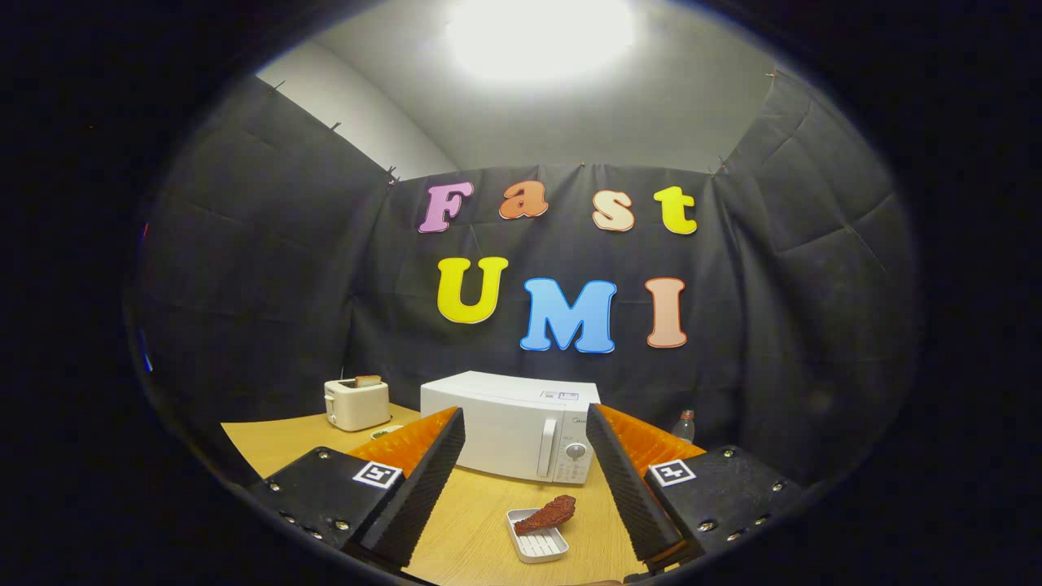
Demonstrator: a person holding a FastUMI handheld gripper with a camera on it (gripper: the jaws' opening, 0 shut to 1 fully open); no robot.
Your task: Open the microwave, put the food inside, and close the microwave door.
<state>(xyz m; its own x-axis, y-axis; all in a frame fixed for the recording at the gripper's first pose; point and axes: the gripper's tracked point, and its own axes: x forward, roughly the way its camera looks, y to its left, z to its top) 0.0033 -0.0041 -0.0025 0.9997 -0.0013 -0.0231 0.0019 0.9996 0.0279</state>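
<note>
My claw [525, 456] hangs released above the tabletop [472, 529], the meat [545, 514] on its white tray [537, 544] between the fingers, the closed microwave [509, 431] at twelve o'clock beyond.

Handheld two-finger gripper [525, 439], seen from its own camera.
Each finger [423, 480] is a long ribbed blade on a dark, textured block; both blocks carry silver screws and a square black-and-white marker tag [378, 474], the right tag [672, 471] likewise.

Table [269, 443]: microwave [505, 427], toaster [356, 403], tray [537, 541], bottle [685, 425]
</note>
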